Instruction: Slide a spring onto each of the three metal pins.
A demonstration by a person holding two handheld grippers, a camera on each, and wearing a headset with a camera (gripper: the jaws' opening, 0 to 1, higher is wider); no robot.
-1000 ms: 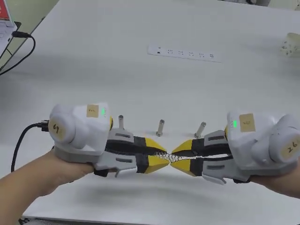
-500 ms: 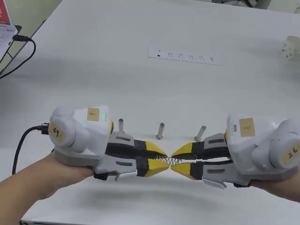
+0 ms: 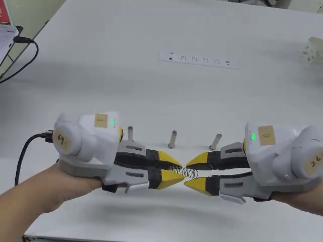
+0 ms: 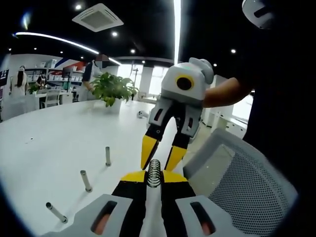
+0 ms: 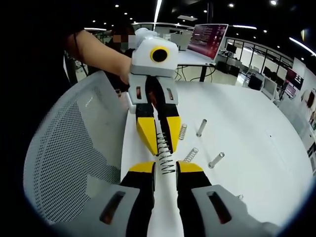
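A small metal spring (image 3: pixel 187 174) (image 4: pixel 154 172) (image 5: pixel 163 150) lies level between the two grippers, above the table's near edge. My left gripper (image 3: pixel 180 171) (image 4: pixel 154 177) is shut on one end of it. Facing it tip to tip, my right gripper (image 3: pixel 186 173) (image 5: pixel 167 168) has its yellow jaws parted around the other end. Just beyond the tips, three metal pins (image 3: pixel 130 133) (image 3: pixel 173 138) (image 3: pixel 217 141) stand upright in a row on the white table. Two more springs (image 5: pixel 182 131) (image 5: pixel 190 154) lie loose on the table near the pins.
A white power strip (image 3: pixel 198 58) lies further back on the table. A black cable (image 3: pixel 22 151) trails from the left gripper, and a laptop corner (image 3: pixel 5 20) sits at the far left. A grey mesh chair (image 5: pixel 64 163) is below the table's near edge.
My right gripper's jaws, closed against the spring a second ago, have parted. The spring stays in the left gripper and more of its coils now show between the tips.
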